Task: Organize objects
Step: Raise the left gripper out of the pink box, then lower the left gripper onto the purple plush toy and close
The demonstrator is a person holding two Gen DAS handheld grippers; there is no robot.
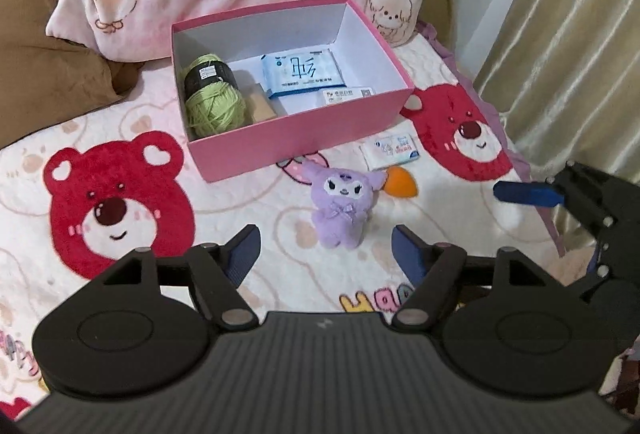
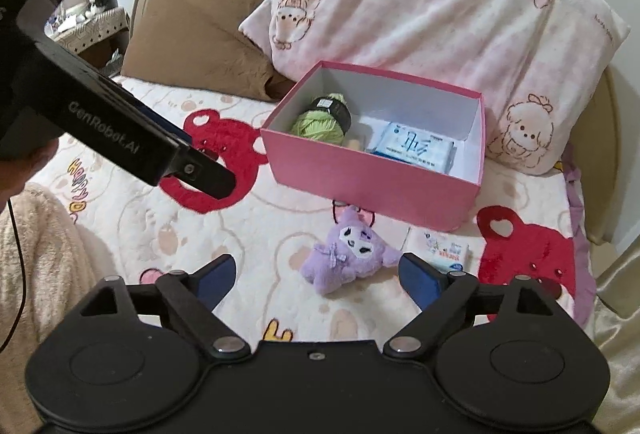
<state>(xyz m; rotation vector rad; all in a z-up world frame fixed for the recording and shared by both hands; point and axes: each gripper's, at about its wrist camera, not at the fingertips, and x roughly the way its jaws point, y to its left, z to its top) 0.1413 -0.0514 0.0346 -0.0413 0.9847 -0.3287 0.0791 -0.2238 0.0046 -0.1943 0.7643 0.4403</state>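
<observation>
A purple plush toy (image 1: pixel 342 207) was seen lying on the bed's bear-print blanket (image 1: pixel 240 209), just in front of the pink box (image 1: pixel 296 137). Green yarn (image 1: pixel 212 101) and a tissue pack (image 1: pixel 302 71) were held in the box. The left tongs (image 1: pixel 324 254) and right tongs (image 2: pixel 316 276) were spread apart, nothing being gripped.

Fuzzy plush toy (image 1: pixel 339 209), matt cardboard box (image 1: pixel 304 137) (pink outside), fleecy blanket (image 1: pixel 248 209).
</observation>
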